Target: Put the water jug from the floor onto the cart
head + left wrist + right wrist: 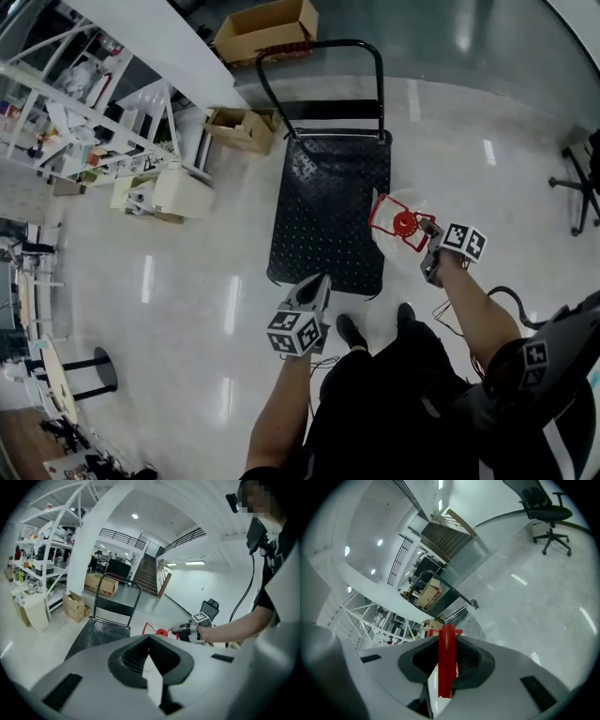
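The right hand-held gripper (424, 232) is clamped on the red handle (446, 660) of the clear plastic water jug with a red cap (401, 223), held at the right edge of the black flat platform cart (323, 202). The left hand-held gripper (149, 660) is closed and empty. The jug looks rigid and probably heavy and prone to swinging. The cart deck is bare, with its push bar at the far end.

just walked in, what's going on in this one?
A person works two handheld grippers. The right gripper is clamped on the red handle of the clear plastic water jug with a red cap, holding it at the right edge of the black flat platform cart; it does not look set down yet. The left gripper is empty, jaws together, by the cart's near end.
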A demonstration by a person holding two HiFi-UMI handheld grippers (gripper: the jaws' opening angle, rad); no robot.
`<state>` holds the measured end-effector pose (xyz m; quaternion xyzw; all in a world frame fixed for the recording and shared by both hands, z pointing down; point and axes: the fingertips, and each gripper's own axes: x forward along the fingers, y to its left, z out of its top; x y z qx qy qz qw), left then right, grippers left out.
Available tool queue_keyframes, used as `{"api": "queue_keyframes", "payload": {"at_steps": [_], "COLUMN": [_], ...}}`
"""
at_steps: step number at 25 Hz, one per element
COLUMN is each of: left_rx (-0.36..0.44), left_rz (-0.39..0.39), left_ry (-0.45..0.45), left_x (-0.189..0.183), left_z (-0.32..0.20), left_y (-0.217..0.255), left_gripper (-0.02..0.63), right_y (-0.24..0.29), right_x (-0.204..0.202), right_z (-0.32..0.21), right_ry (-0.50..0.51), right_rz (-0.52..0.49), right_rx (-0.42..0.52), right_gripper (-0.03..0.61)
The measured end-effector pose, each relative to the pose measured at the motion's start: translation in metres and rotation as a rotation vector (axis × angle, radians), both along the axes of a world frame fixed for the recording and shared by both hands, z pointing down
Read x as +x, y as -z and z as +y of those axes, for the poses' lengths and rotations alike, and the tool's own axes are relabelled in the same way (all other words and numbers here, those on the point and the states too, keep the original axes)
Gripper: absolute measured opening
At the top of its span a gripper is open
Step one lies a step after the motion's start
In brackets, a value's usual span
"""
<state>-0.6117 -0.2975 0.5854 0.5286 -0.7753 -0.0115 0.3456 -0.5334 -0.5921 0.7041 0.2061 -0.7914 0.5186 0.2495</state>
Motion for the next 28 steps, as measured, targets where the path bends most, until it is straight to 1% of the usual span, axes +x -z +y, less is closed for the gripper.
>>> {"api": "queue_keyframes", "payload": {"at_steps": [4,7,9,11,14,17,22,25,28], "left_rx": [0.015,0.024,0.03,0.042,0.055,0.055,0.024,0.019,0.032], "left_rz": [-0.014,-0.063,-0.091,-0.096,-0.081,-0.062,-0.033,-0.011,0.005], "left_ry": [0.08,0.15,0.179,0.205,0.251,0.297,0.386,0.423,0.431], "left_x": [-0.033,-0.051,-0.058,-0.064,-0.07,-0.071,-0.067,-0.062,-0.061], "left_z": [0.035,0.059,0.072,0.087,0.111,0.136,0.189,0.205,0.206], "left_y": [0.002,0.008,0.013,0.017,0.021,0.016,-0.005,-0.018,-0.024], "left_gripper": [0.002,0.002,0.002,0.002,0.002,0.002,0.002,0.002,0.002], "right_y": [0.007,0.008,0.006,0.002,-0.01,-0.028,-0.036,-0.039,-0.046], "right_x": [-0.083,-0.143,-0.177,-0.209,-0.249,-0.276,-0.315,-0.322,-0.313], "right_z": [0.039,0.069,0.093,0.121,0.161,0.187,0.234,0.244,0.235], "right_ry": [0.12,0.194,0.238,0.281,0.336,0.376,0.447,0.456,0.436], "right_rz": [-0.045,-0.066,-0.072,-0.08,-0.074,-0.065,-0.107,-0.115,-0.12], "right_rx": [0.002,-0.004,-0.011,-0.023,-0.046,-0.057,-0.062,-0.072,-0.08], "right_gripper": [0.073,0.074,0.074,0.074,0.074,0.074,0.074,0.074,0.074]}}
